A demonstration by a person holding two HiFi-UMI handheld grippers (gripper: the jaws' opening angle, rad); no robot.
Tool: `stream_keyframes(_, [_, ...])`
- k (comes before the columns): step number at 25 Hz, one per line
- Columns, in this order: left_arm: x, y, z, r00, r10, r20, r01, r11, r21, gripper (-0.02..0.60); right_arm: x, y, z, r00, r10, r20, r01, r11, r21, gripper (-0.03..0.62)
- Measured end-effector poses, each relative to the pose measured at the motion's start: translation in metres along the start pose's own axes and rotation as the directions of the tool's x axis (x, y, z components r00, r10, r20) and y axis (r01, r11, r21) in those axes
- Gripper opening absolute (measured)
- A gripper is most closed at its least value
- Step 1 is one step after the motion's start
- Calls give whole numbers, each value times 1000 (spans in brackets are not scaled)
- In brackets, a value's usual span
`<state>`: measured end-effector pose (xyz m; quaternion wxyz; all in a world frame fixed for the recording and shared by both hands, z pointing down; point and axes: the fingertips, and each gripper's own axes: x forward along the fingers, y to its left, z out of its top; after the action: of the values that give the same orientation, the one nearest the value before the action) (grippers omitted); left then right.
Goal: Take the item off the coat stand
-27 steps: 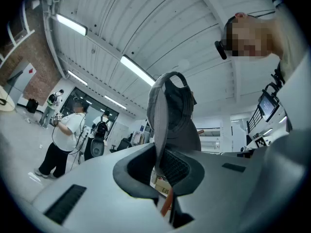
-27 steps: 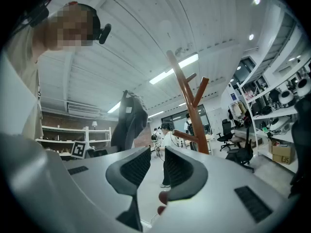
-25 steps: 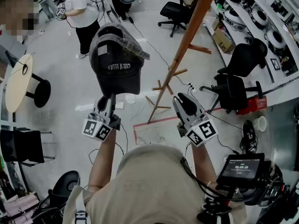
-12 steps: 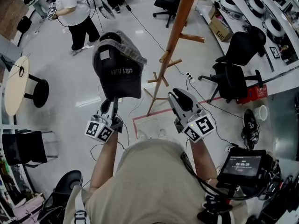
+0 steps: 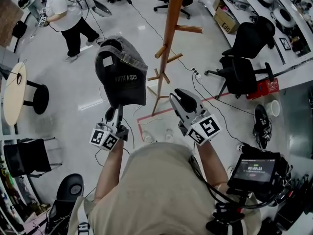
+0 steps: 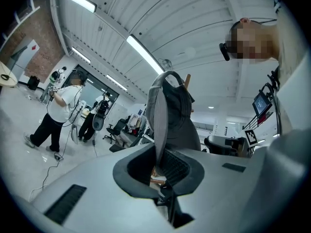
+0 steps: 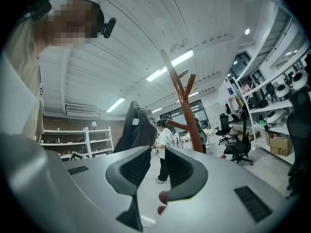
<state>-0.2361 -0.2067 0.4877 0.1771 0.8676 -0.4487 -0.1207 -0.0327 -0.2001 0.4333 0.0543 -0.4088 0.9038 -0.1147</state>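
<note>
1. Left gripper: held level in front of the chest. Its jaws are pinched almost together on a thin fold at the lower edge of the cap, and the fabric is seen clamped between the pads in the left gripper view.

2. Right gripper: held level beside the left one. Its jaws are parted and nothing is caught between them; only the floor and the room are seen through the gap.

3. Screen: carried at the person's right side and lit.

4. Cap: dark, with pale lettering that is too small to read. It is borne upright above the left gripper, well apart from the coat stand and to its left in the head view. No peg is touched by it.

5. Coat stand: a brown wooden pole with short pegs. The pegs in view are bare.

6. Further off: an office chair, a round table and a person in a white shirt.

Status: the removal is judged done, since the cap is clear of the stand. Only carrying it off or setting it down would be left.
</note>
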Motion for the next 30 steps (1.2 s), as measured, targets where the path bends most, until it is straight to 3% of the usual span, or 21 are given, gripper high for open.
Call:
stream_keyframes(7, [0,-12,-14,999,-6,-35,6,1000,-1,34,-10,1,-6,1000,-14,-22,14,1000,-27,97])
stream_keyframes(13, [2,-48,-42,997,-75,-32,76,997,34,34,-38,-19,-22,999,-30,-23,30,999,-28,97])
stream_keyframes(19, [1,-71,-54,994,-97,-55,99,994,37,34,-54,-21,-24,999,-29,-38,28,999,-14,97])
stream_keyframes(30, [-11,-73,-88,994,-33,-107,31,999,-16,34,-62,-23,-50,996,-31,-89,29,999,-21,97])
